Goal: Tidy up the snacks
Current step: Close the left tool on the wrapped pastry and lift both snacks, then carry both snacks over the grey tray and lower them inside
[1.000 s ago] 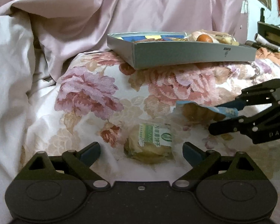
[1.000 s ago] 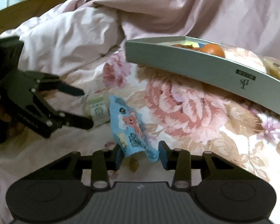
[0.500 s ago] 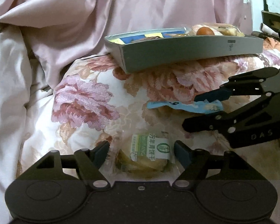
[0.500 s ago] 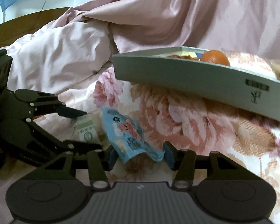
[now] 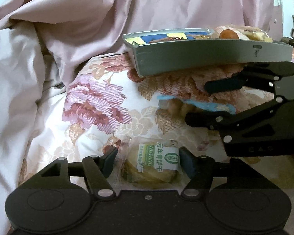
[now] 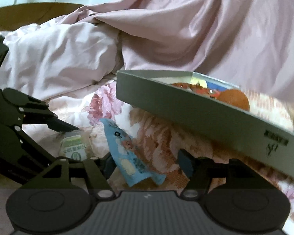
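Observation:
A clear-wrapped biscuit pack with a green and white label [image 5: 156, 162] lies on the floral bedspread. My left gripper [image 5: 148, 161] is open with its fingers on either side of the pack; it also shows in the right wrist view [image 6: 73, 149]. A blue snack packet [image 6: 127, 154] lies between the open fingers of my right gripper [image 6: 147, 165]; in the left wrist view the packet [image 5: 205, 104] sits between that gripper's fingers [image 5: 221, 85]. A grey tray [image 5: 211, 55] holding several snacks and an orange ball stands behind.
Rumpled pink bedding [image 5: 78, 29] rises behind and to the left of the tray. The floral bedspread [image 5: 100, 105] is soft and uneven. The two grippers sit close together, the right one just to the right of the left one. The tray wall [image 6: 205, 117] hangs over the right gripper.
Both grippers have moved forward and down. The left gripper's fingers now flank the biscuit pack. The right gripper has opened wider around the blue packet and come close under the tray.

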{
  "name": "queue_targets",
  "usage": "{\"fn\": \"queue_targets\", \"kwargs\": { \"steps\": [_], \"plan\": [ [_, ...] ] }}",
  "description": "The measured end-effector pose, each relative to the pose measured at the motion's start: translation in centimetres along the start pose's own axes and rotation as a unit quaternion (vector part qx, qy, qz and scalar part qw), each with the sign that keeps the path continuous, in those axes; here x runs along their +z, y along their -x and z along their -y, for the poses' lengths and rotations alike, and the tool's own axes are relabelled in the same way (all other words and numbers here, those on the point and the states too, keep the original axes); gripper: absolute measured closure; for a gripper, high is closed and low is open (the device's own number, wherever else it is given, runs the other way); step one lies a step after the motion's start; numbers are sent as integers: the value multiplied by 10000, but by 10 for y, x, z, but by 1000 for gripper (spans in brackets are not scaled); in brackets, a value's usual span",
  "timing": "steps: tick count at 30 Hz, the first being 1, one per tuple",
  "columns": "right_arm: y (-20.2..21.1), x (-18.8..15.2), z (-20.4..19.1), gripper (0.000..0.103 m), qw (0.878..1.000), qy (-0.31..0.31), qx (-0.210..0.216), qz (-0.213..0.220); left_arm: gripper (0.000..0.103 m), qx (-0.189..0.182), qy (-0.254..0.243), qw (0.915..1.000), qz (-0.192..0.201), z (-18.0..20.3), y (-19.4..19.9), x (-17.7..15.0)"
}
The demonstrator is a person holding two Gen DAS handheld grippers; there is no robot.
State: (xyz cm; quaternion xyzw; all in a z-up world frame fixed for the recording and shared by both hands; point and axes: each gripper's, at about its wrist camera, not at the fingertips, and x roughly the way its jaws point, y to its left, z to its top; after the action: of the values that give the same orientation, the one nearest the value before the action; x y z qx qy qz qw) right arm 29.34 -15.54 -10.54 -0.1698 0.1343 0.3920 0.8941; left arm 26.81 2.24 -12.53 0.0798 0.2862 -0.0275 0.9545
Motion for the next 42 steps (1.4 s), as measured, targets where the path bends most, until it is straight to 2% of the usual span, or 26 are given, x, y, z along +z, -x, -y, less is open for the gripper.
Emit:
{"fn": "queue_targets", "kwargs": {
  "steps": [1, 3, 5, 9, 13, 18, 23, 29, 38, 42],
  "plan": [
    [0, 0, -1, 34, 10000, 50, 2, 20, 35, 22, 37, 10000, -11, 0, 1, 0],
    [0, 0, -5, 60, 9998, 175, 92, 33, 36, 84, 134, 9999, -23, 3, 2, -1],
    [-1, 0, -9, 76, 9994, 316, 134, 7, 38, 148, 257, 9996, -21, 4, 2, -2],
    [0, 1, -10, 80, 9995, 248, 172, -54, 44, 255, 432, 9987, -76, 10, 6, -2],
    [4, 4, 2, 82, 9985, -417, 284, -221, 46, 336, 582, 9973, -280, 15, 10, 1],
    [16, 6, 15, 84, 9932, -1066, 240, -410, 47, 353, 1111, 9915, -576, 15, 16, 3],
    [41, 0, 20, 84, 9884, -1372, 143, -638, 48, 319, 1541, 9849, -721, 21, 28, 1],
    [72, -5, 31, 84, 9785, -1921, -21, -753, 48, 223, 1608, 9843, -697, 37, 45, -5],
    [116, -10, 27, 84, 9692, -2337, -102, -769, 48, -8, 1809, 9814, -644, 54, 63, -5],
    [129, -12, 25, 84, 9631, -2573, -116, -774, 49, -80, 1993, 9791, -385, 61, 75, -3]
  ]
}}
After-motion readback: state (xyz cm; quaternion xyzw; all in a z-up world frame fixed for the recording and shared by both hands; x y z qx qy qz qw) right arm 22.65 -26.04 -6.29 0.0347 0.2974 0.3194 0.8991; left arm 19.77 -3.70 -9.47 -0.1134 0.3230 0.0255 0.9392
